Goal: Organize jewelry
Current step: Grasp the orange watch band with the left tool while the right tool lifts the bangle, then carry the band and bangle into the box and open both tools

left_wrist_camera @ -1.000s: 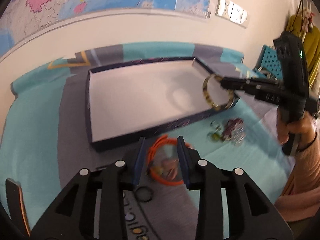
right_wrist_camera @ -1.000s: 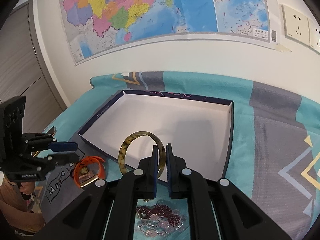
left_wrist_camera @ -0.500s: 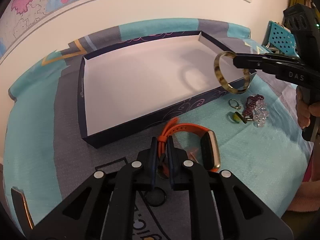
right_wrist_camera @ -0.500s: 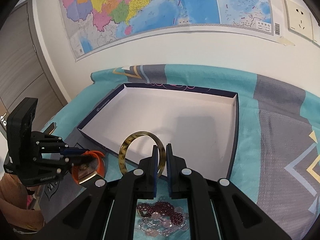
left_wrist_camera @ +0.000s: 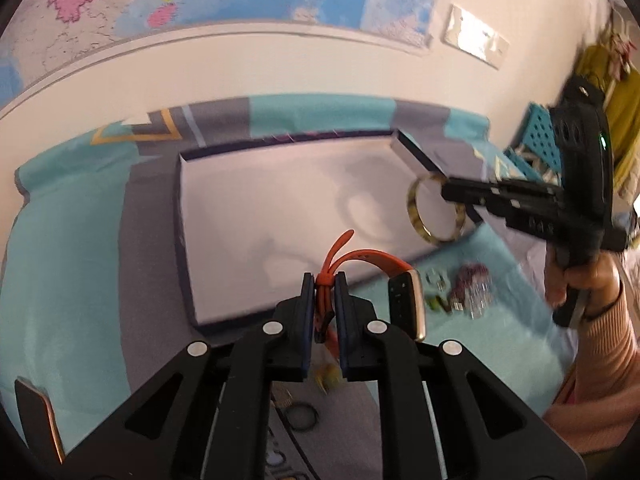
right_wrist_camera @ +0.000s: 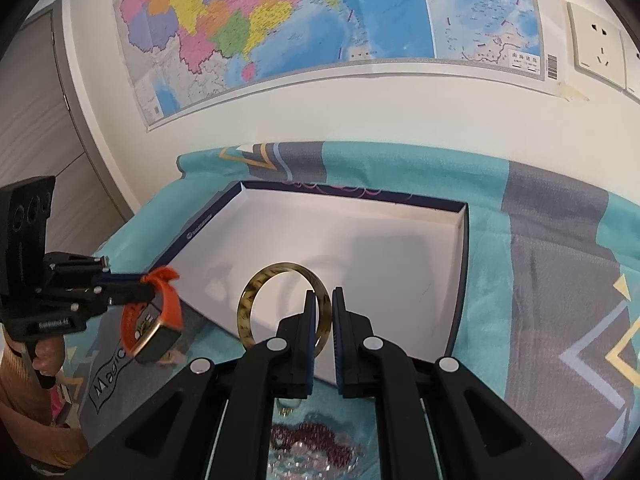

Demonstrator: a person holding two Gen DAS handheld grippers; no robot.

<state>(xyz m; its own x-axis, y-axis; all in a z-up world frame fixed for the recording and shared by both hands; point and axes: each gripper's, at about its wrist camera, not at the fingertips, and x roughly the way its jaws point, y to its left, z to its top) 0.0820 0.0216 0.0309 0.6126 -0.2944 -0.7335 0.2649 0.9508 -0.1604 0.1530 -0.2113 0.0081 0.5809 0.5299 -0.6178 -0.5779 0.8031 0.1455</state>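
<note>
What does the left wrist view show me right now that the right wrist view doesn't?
Left wrist only: a small black ring on the cloth below the left hand-held gripper, green and silver trinkets, a blue perforated basket.
Right wrist only: a grey door and the map's printed label.
Both: the empty white-lined box, the orange watch clamped left, the tortoiseshell bangle clamped in the right hand-held gripper, the beaded bracelets.

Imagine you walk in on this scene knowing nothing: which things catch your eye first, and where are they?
The bright orange-strapped watch stands out first, pinched by its strap in the left gripper and lifted off the teal and grey cloth. Next comes the mottled tortoiseshell bangle, held upright in the right gripper over the near edge of the wide, shallow white-lined box. Behind everything, a colourful wall map fills the wall.
</note>
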